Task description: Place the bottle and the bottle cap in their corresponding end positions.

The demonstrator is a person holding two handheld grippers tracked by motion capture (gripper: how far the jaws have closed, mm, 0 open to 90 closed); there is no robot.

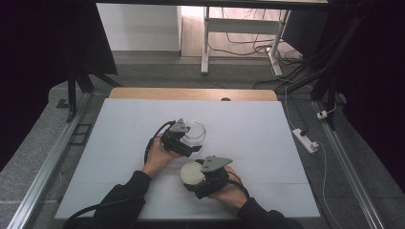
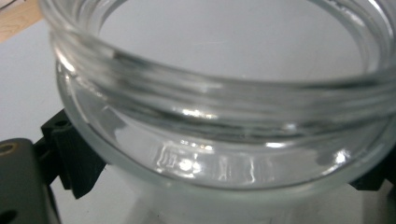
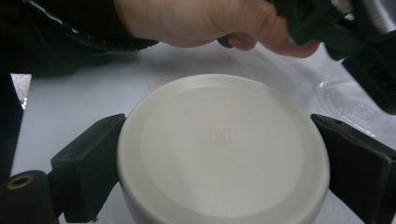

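Observation:
A clear glass jar [image 1: 196,131] with a threaded rim stands open-mouthed on the white table, and my left gripper [image 1: 189,143] is shut on it. In the left gripper view the jar [image 2: 224,121] sits between the two black jaws, its rim close to the camera. A round white lid [image 1: 192,173] is held in my right gripper [image 1: 197,180], just in front of the jar. In the right gripper view the lid [image 3: 224,149] lies flat between the jaws, which press on both its sides. Beyond it are the person's left hand [image 3: 196,23] and the jar's base [image 3: 355,109].
The white table top [image 1: 248,138] has free room to the right, left and behind the jar. A wooden strip [image 1: 191,93] runs along its far edge. A white power strip [image 1: 305,140] lies on the floor to the right, with cables and a table frame beyond.

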